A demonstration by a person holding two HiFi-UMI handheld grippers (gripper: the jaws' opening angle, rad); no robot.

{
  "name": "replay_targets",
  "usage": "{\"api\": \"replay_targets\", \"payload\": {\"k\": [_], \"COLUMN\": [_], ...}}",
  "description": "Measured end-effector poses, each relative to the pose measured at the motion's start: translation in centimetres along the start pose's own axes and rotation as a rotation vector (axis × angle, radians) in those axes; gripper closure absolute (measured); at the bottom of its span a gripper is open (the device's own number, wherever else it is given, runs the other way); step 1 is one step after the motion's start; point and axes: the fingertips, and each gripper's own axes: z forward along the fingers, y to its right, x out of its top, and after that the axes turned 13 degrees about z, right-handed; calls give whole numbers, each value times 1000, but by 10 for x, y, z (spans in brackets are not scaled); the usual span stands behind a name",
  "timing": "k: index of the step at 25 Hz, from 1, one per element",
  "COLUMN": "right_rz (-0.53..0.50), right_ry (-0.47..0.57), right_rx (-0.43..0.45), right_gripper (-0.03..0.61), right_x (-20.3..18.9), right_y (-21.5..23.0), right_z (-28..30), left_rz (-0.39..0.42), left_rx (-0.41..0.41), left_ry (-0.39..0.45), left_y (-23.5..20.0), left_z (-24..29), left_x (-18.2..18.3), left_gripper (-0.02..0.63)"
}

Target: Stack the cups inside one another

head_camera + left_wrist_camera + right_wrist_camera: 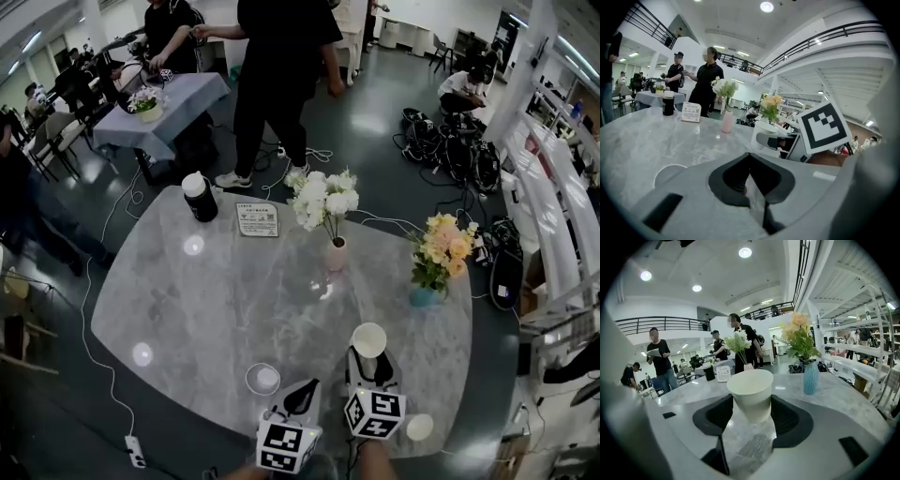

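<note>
Snugly clamped in the right claw (751, 405), an empty white cup (750, 386); left claw (749, 158) closed, empty.

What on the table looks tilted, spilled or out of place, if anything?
Nothing stands out. The paper cup sits upright in the right gripper, the second cup beside the shut left gripper stands upright, and so do the pink vase and the blue vase. No spill shows on the marble table.
</note>
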Motion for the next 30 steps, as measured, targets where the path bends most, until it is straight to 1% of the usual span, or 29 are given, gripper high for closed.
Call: {"api": "replay_targets", "payload": {"k": [5, 9, 15, 22, 30], "right_rz": [-21, -43, -74, -115, -154], "right_ry": [3, 0, -21, -51, -106], "right_rx": [42, 86, 167, 270, 384], "right_gripper": [342, 342, 342, 342, 342], "right_x": [5, 5, -1, -10, -33], "right_y": [-23, -45, -87, -135, -183], "right_z": [-17, -26, -43, -45, -50], "left_rz": [-27, -47, -69, -108, -150], "left_rx": [55, 122, 234, 348, 424], "left_ry": [35, 59, 65, 70, 73], "left_y": [-15, -37, -70, -105, -122], "left_z": [-24, -45, -86, -118, -145], "left_x": [8, 8, 3, -7, -22], "left_gripper": [617, 617, 617, 617, 617]}}
